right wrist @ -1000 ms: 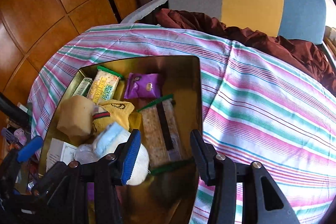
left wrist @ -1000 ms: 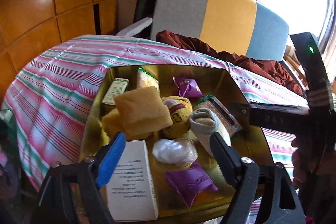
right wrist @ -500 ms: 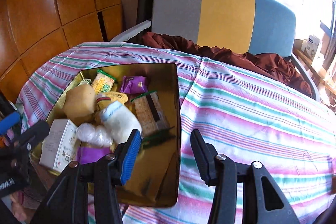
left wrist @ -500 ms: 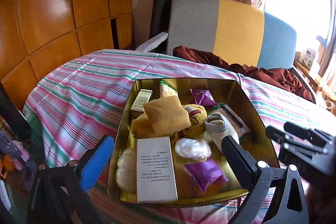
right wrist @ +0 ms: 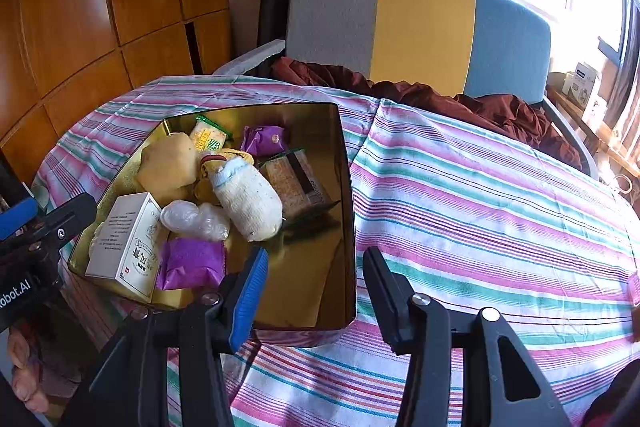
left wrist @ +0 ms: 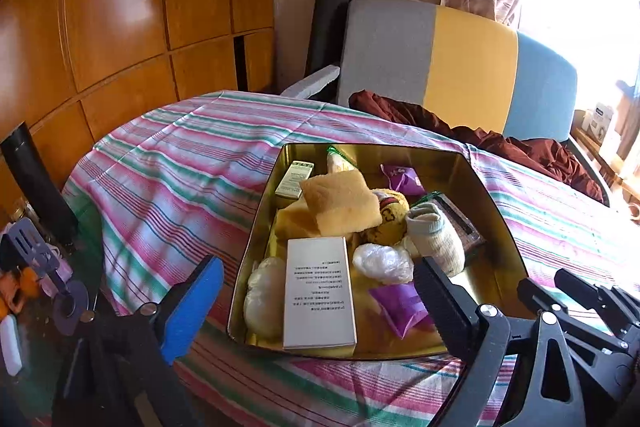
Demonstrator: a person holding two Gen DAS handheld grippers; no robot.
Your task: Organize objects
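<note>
- A gold metal tin (left wrist: 496,203) stands on the tabletop, which is covered with a striped cloth (left wrist: 180,163) in pink, green and white.
- The tin is full of small things. A white box (left wrist: 319,297) with printed text lies flat near the front wall of the tin.
- Behind the box lies a yellow sponge (left wrist: 340,203), leaning on other yellow soft things.
- A rolled white sock (left wrist: 436,239) lies to the right of the sponge, and a crumpled clear plastic bag (left wrist: 382,263) lies just in front of it.
- A purple packet (left wrist: 400,303) lies near the front of the tin, and a second purple packet (left wrist: 402,179) lies near the back wall.
- A cracker packet (right wrist: 294,183) with green ends lies at the right side of the pile.
- The left hand-held gripper (left wrist: 316,311) hangs over the front edge of the tin. Its jaws stand wide and are closing a little, with the white box and the purple packet seen between them, but the pads touch nothing.
- The right hand-held gripper (right wrist: 314,287) is at the right front corner of the tin. Its jaws stand apart and grasp nothing; the tin wall shows between them.
- Behind the tabletop stands a chair (right wrist: 420,27) with a grey, yellow and blue back, and a dark red cloth (right wrist: 480,107) lies on it.
</note>
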